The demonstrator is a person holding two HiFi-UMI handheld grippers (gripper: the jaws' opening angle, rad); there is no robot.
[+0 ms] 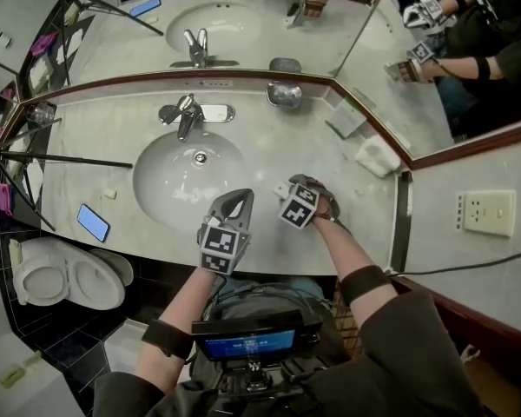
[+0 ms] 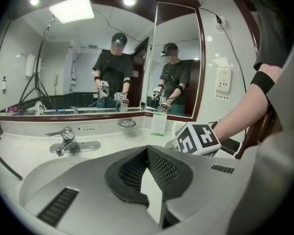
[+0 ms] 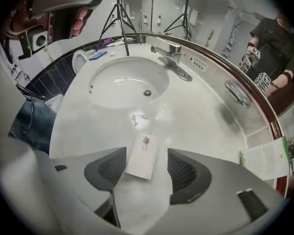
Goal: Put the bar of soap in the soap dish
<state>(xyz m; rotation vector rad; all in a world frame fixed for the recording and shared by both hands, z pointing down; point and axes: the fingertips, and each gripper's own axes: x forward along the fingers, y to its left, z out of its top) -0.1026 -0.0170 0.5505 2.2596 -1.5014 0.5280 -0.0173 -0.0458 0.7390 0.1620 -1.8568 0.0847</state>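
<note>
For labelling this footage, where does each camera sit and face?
Head view: on the head, steeply down at the counter; left forearm, right forearm show.
Left gripper view: on the left tongs, facing the mirror; right forearm shows.
Right gripper view: on the right tongs, down at the white packet; jeans show.
All share the faucet.

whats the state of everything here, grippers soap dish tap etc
bar of soap: lying flat on the counter, not gripped
soap dish: no soap in it
right gripper: open, jaws either side of the bar of soap, not touching it
left gripper: shut on a thin white slip
faucet: off, no water running
toilet: lid up
</note>
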